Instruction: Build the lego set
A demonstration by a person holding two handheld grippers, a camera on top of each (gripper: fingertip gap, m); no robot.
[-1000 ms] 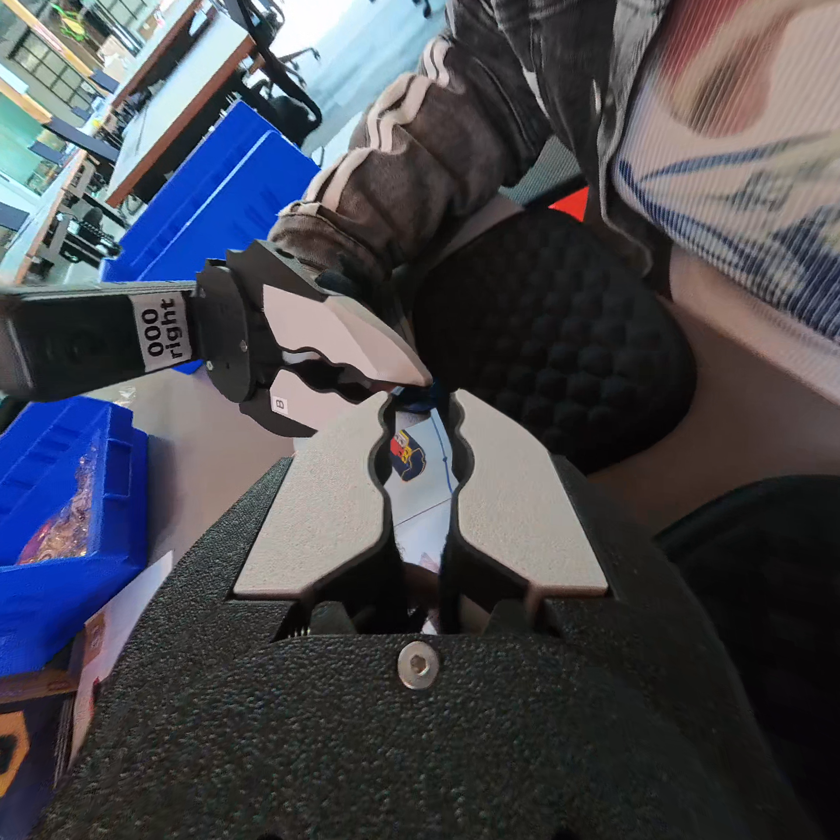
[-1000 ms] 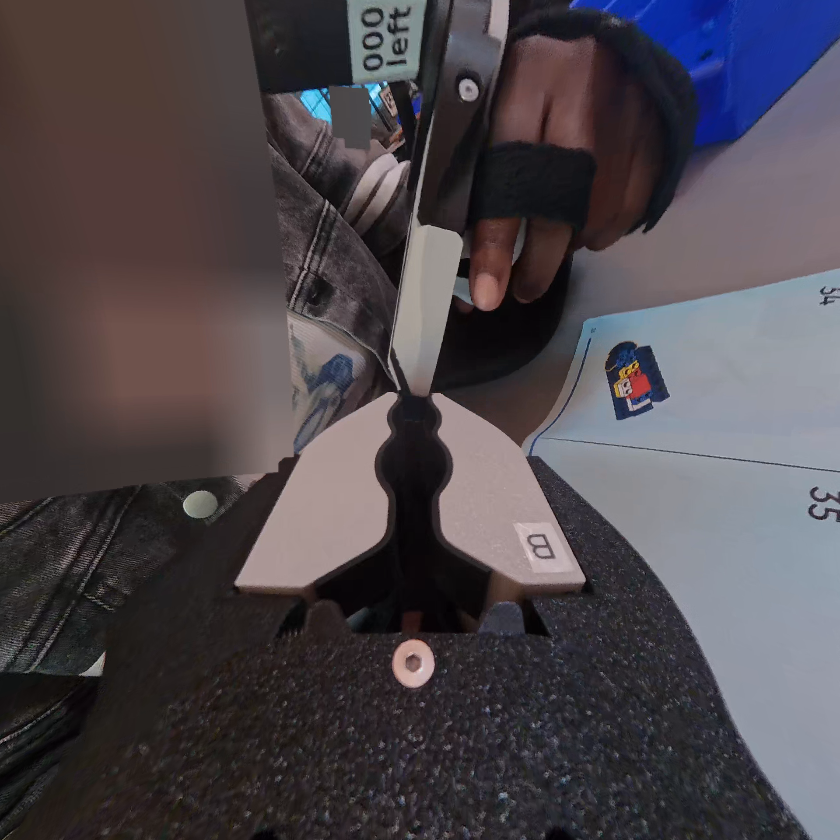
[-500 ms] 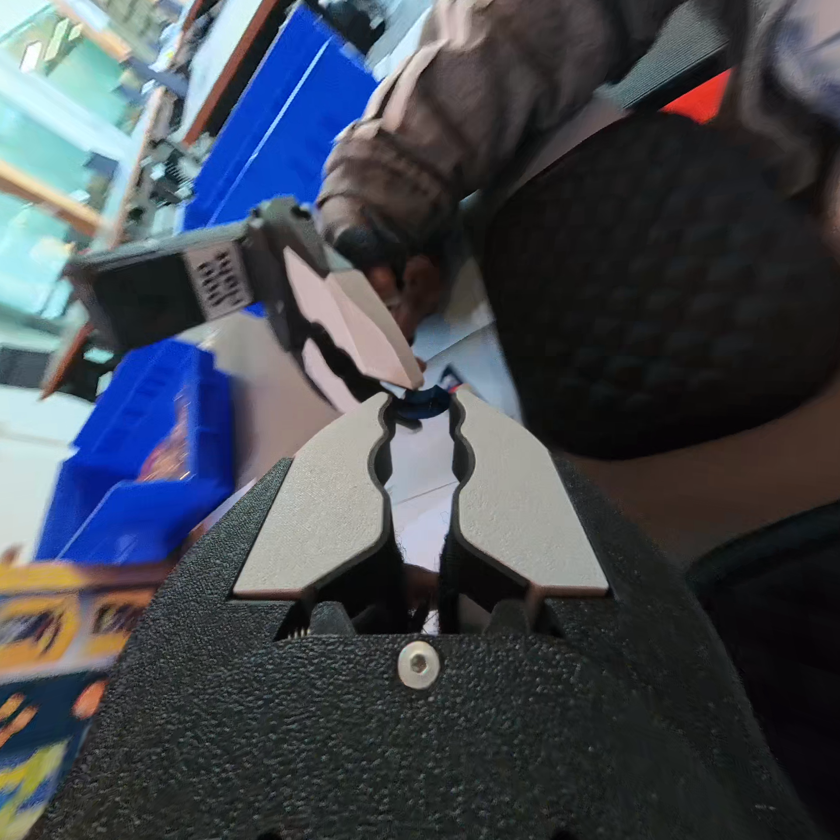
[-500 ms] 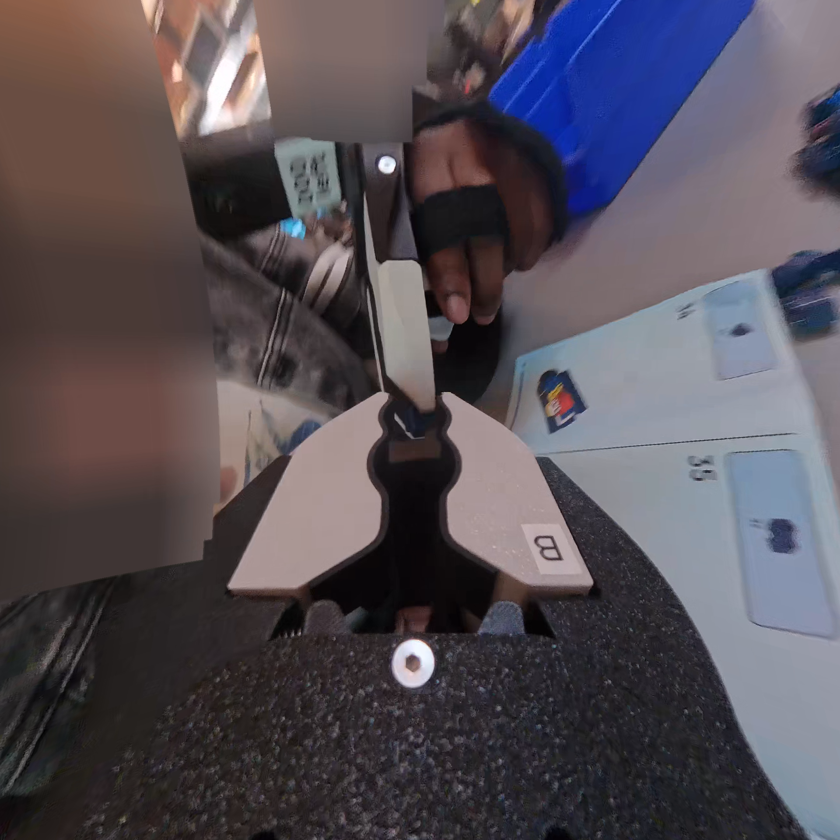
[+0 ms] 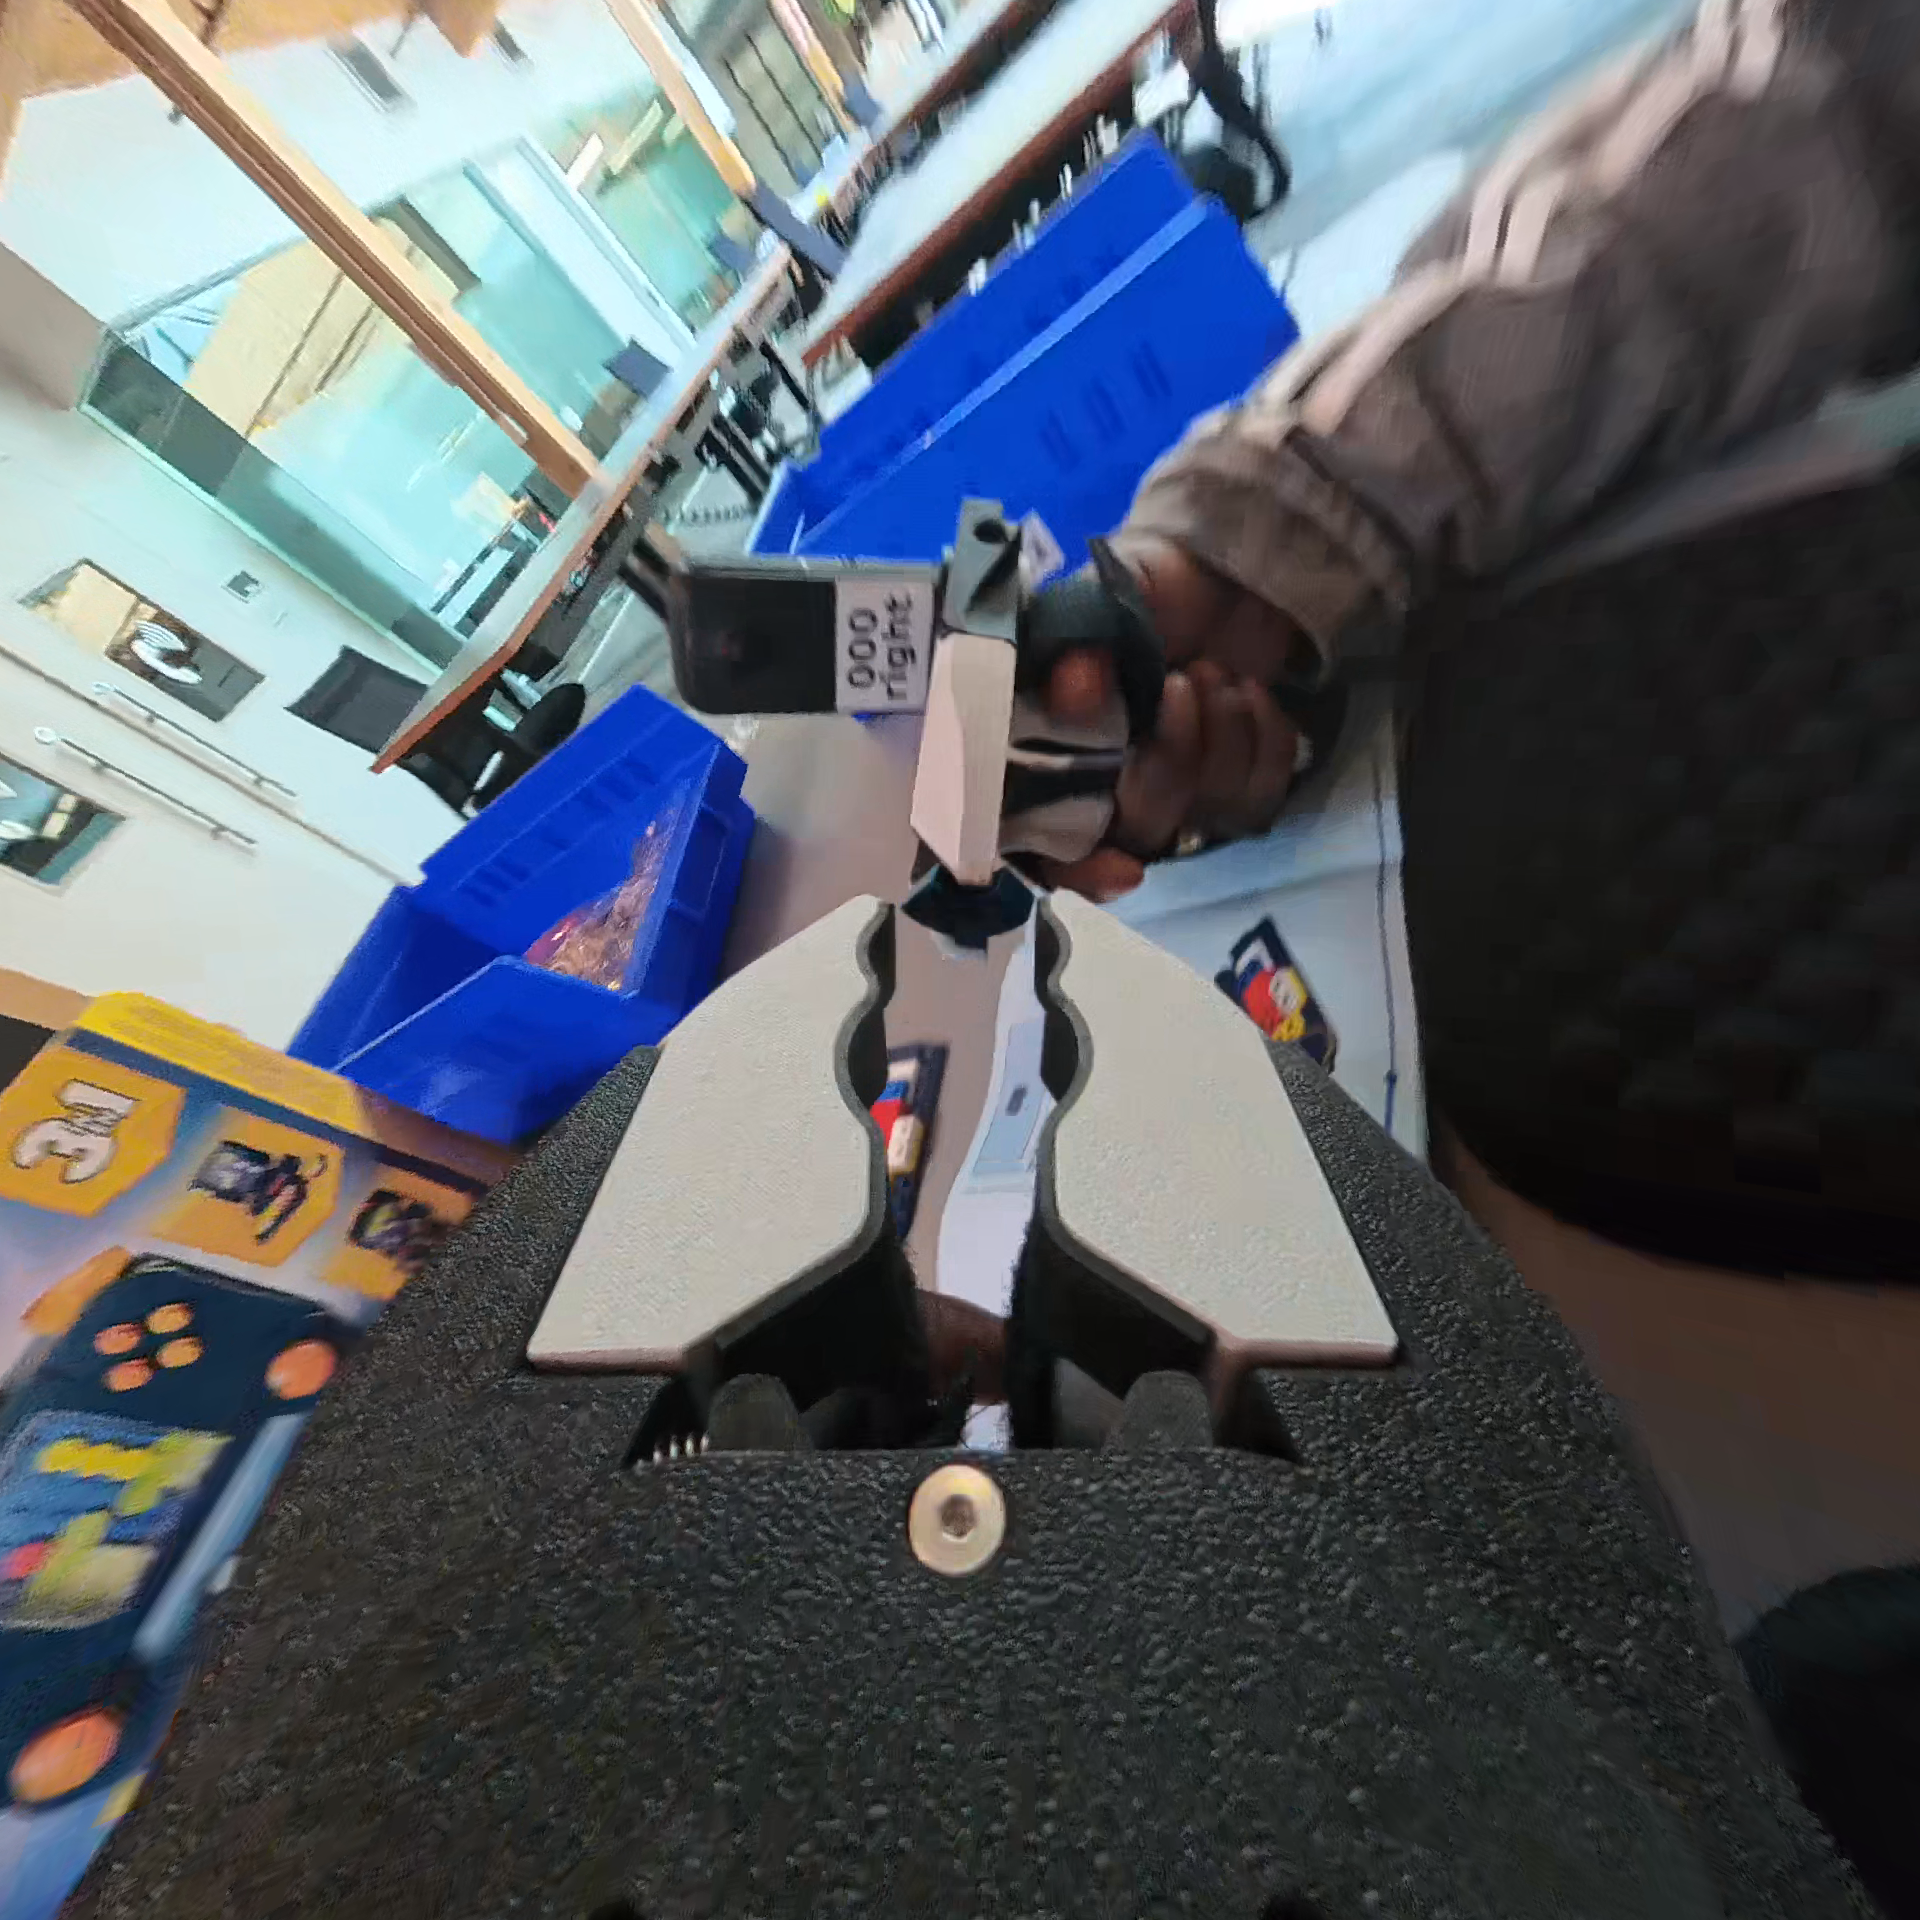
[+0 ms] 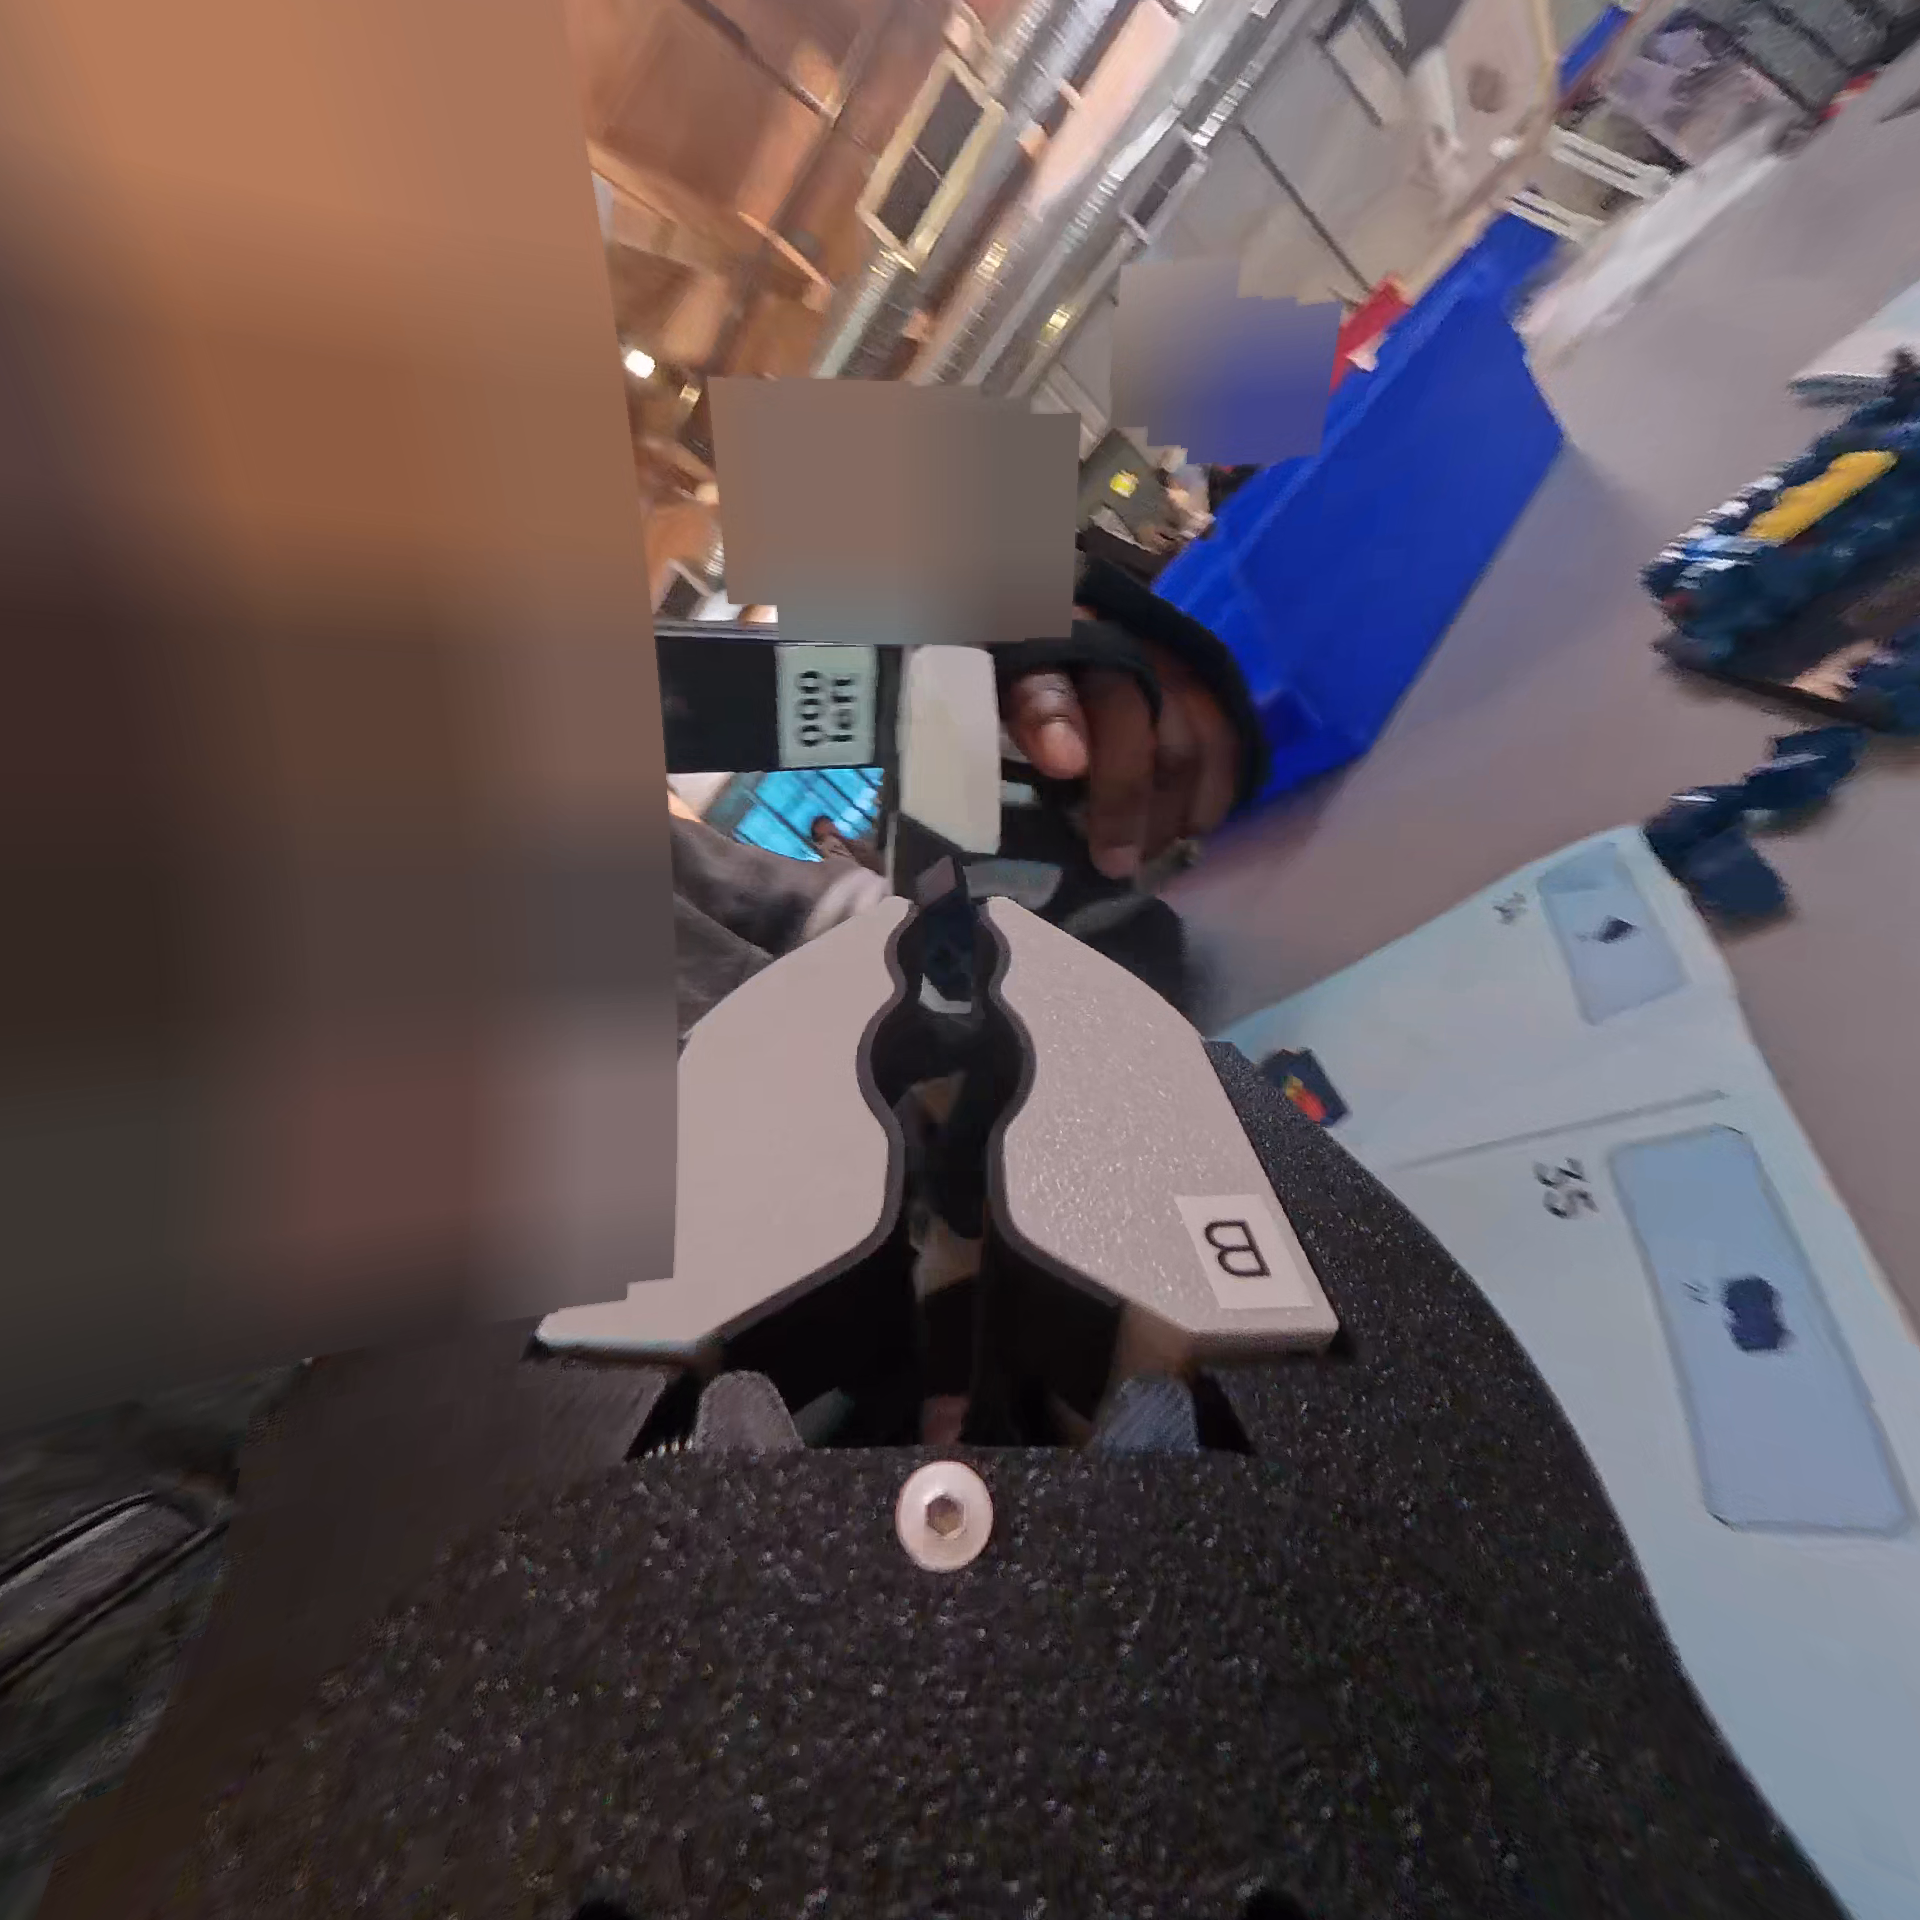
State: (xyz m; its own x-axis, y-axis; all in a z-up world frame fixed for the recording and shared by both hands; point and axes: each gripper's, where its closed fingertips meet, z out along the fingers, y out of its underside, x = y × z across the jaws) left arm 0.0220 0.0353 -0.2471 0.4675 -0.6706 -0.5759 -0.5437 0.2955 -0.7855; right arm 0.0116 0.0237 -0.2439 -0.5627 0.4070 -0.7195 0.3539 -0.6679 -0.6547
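Left wrist view — both hand-held grippers (image 5: 964,909) (image 6: 948,914) clamped on one small dark-blue piece (image 5: 966,916).

Two close, opposed wrist views — shared jaws.

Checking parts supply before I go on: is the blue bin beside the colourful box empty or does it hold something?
Not empty. The open blue bin beside the colourful box holds a crinkled, shiny clear bag against its inner wall; its contents are too blurred to identify.
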